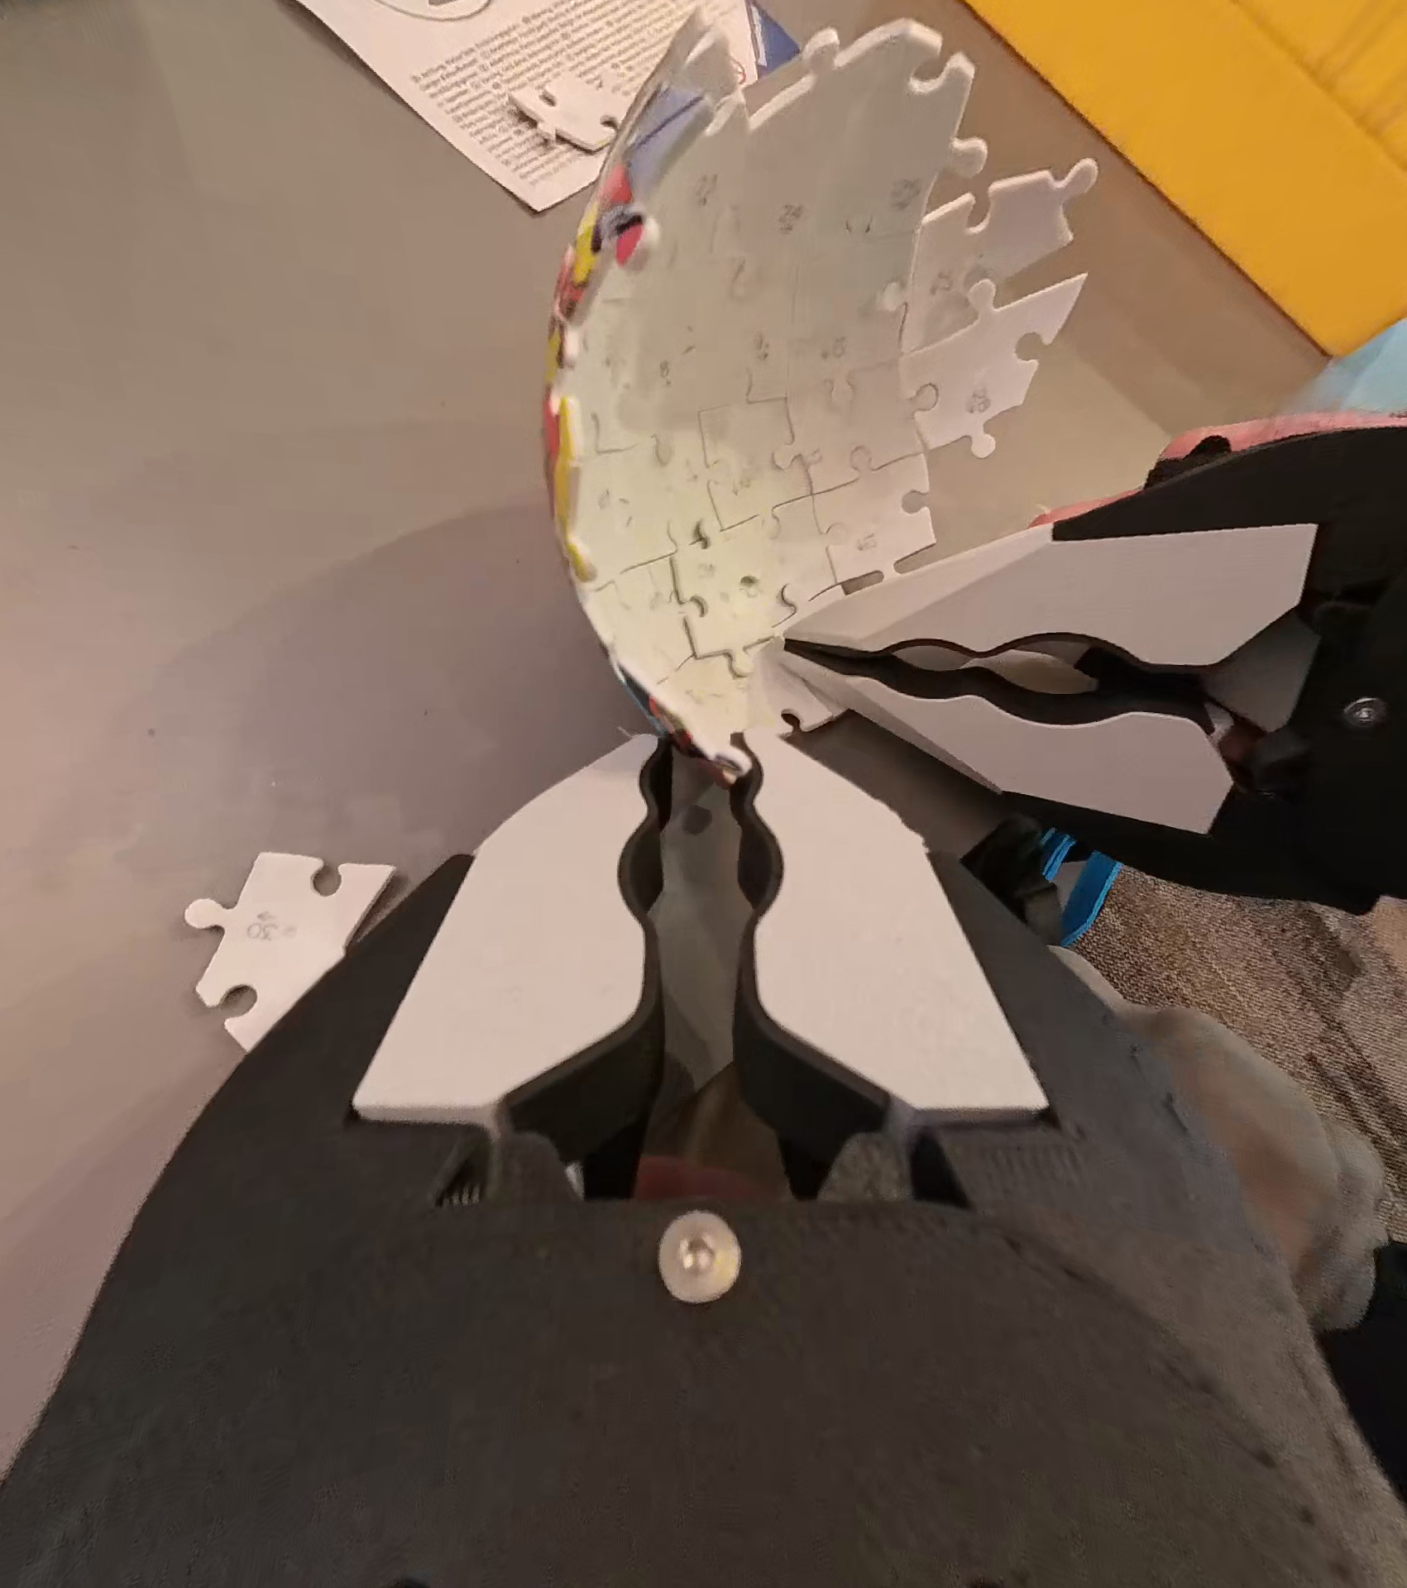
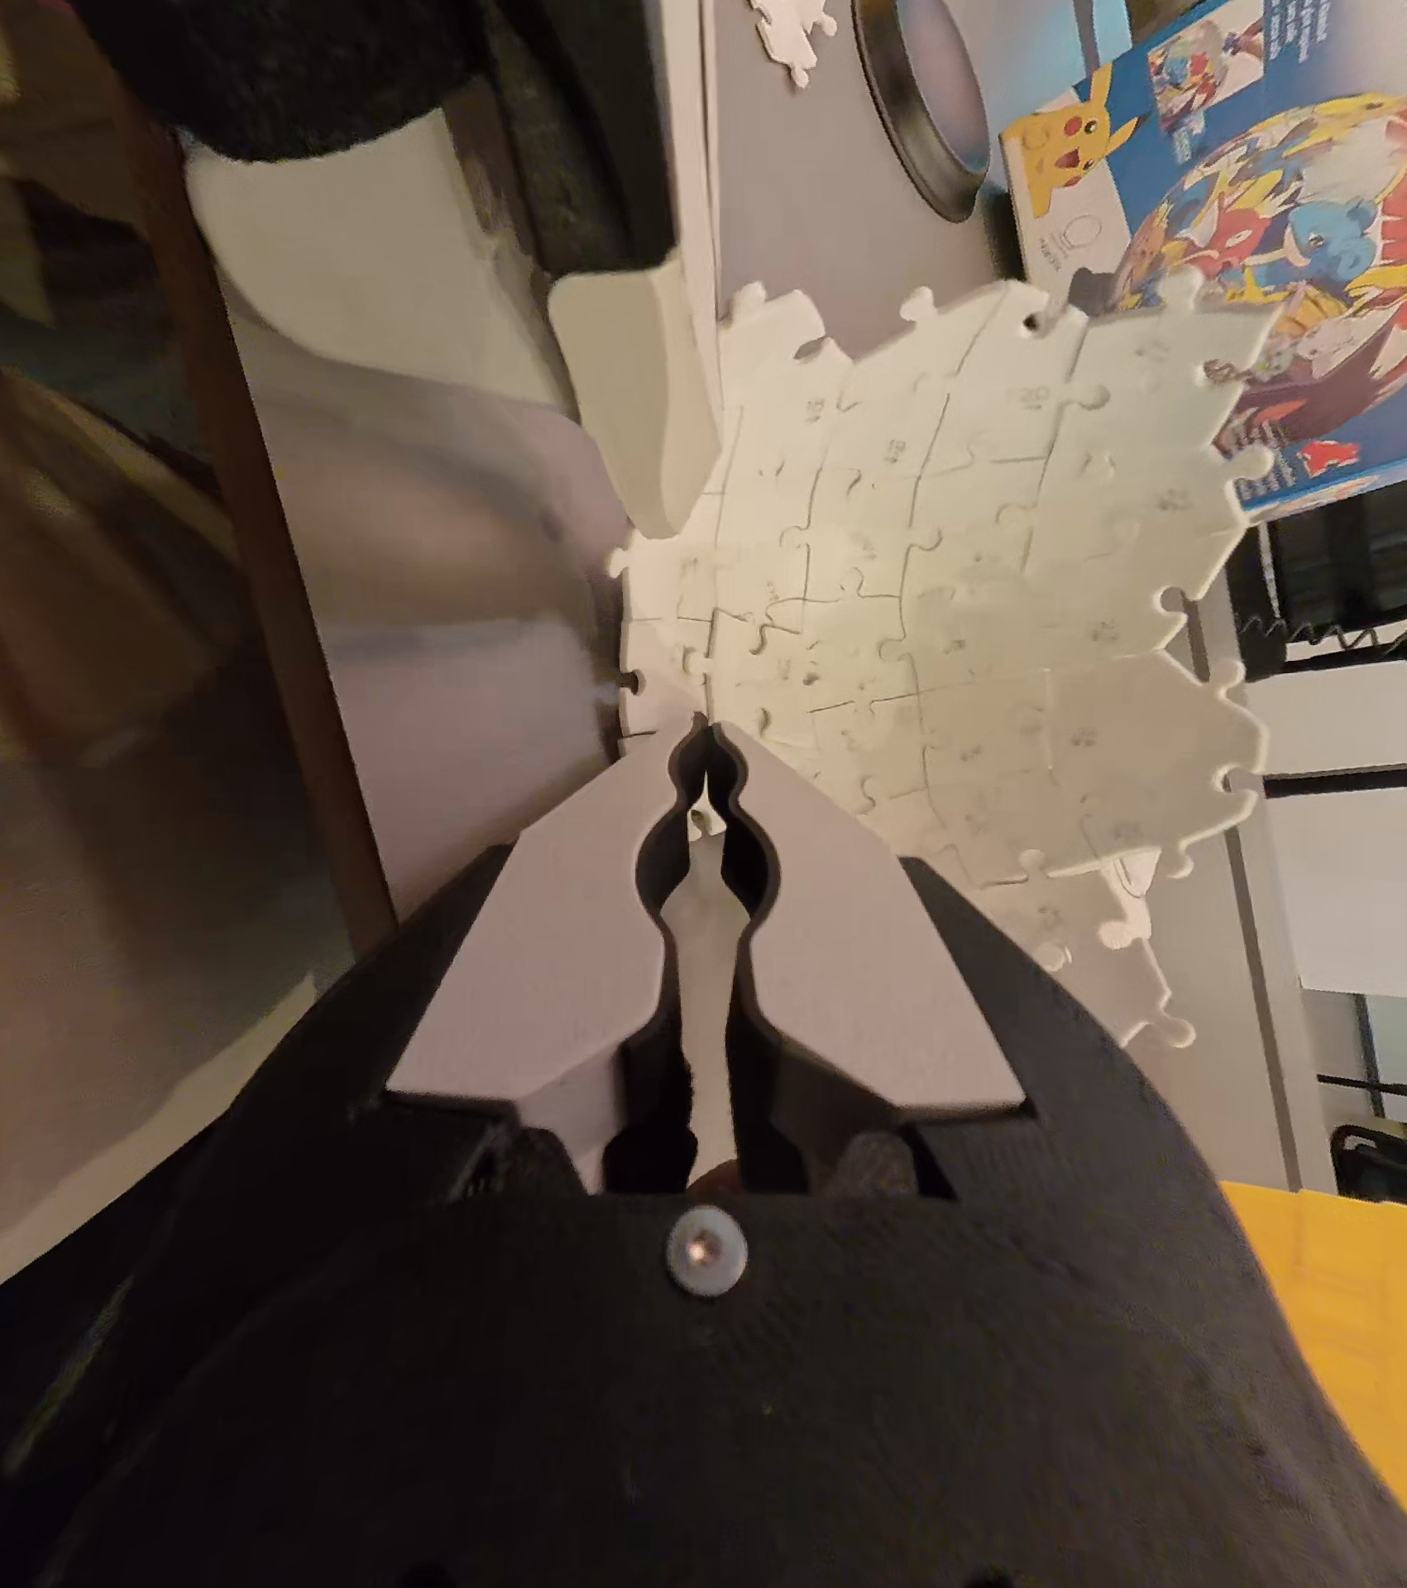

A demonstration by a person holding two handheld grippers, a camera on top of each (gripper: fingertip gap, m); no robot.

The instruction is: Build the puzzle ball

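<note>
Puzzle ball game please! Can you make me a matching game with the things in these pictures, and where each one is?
Things:
1. puzzle shell
2. loose piece
3. leaflet
4. box

Places:
A. flat on the table, beside the left claw
B. pinched by both claws, off the table
C. behind the shell, in the right wrist view
D. under another white piece

Pairs: 1-B, 2-A, 3-D, 4-C

A yellow bin [image 1: 1250,146] sits at the far right of the grey desk [image 1: 167,430], a dark-rimmed round dish [image 2: 932,103] lies near the far edge, and patterned carpet [image 1: 1284,988] shows beyond the desk's corner.
</note>
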